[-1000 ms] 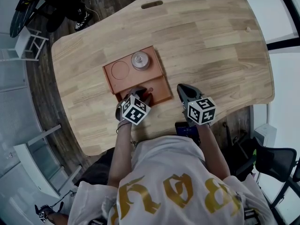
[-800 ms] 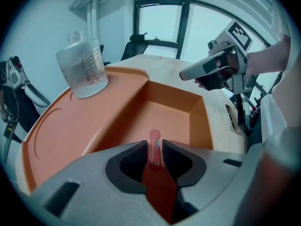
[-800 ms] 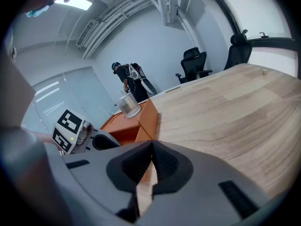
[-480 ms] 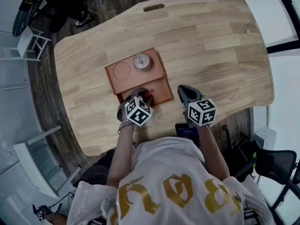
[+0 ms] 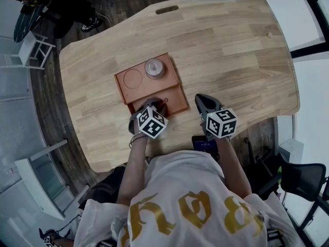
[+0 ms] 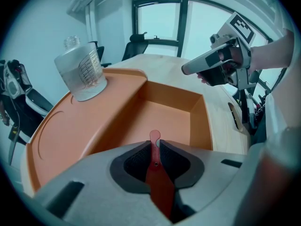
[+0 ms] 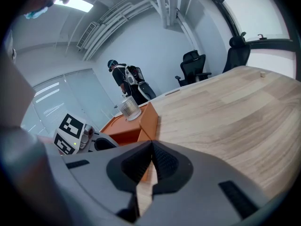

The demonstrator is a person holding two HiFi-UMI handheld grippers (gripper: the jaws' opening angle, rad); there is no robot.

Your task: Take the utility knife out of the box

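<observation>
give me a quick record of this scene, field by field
left gripper: shut on the knife
knife: red, tip poking past the jaws, over the box's deep compartment
right gripper: shut, empty, above the table to the right of the box
box: orange, on the table, with a raised shelf and a deep compartment
jar: clear glass, upright on the box's shelf
table: light wood
</observation>
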